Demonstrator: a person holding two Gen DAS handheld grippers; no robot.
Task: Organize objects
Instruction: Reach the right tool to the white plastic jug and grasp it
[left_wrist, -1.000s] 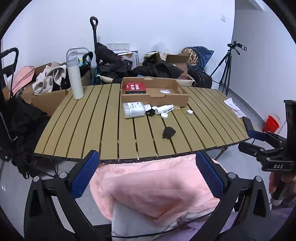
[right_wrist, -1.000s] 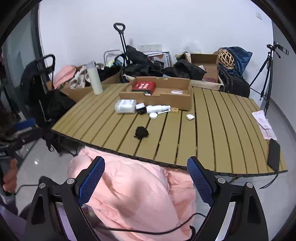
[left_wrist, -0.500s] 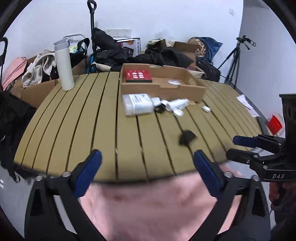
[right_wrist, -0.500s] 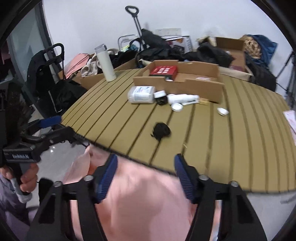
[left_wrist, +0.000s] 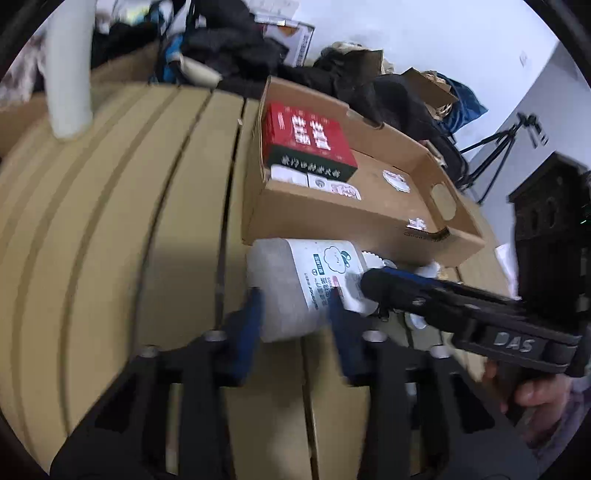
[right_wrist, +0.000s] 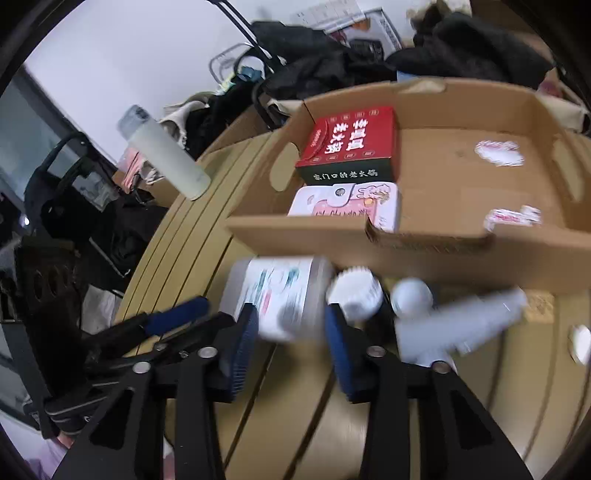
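— Off the slatted table (left_wrist: 110, 221) I see a tall white flask (left_wrist: 68, 66) standing upright near its far edge.

— I see it too, and behind the table dark clothes and bags (right_wrist: 325, 55) heaped against the white wall (left_wrist: 424, 33), with a black tripod (left_wrist: 495, 147) at the right.

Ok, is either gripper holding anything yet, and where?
The left hand-held gripper is closing around the white jar's base end, the right hand-held gripper nearer its cap; whether either grips yet cannot be told.
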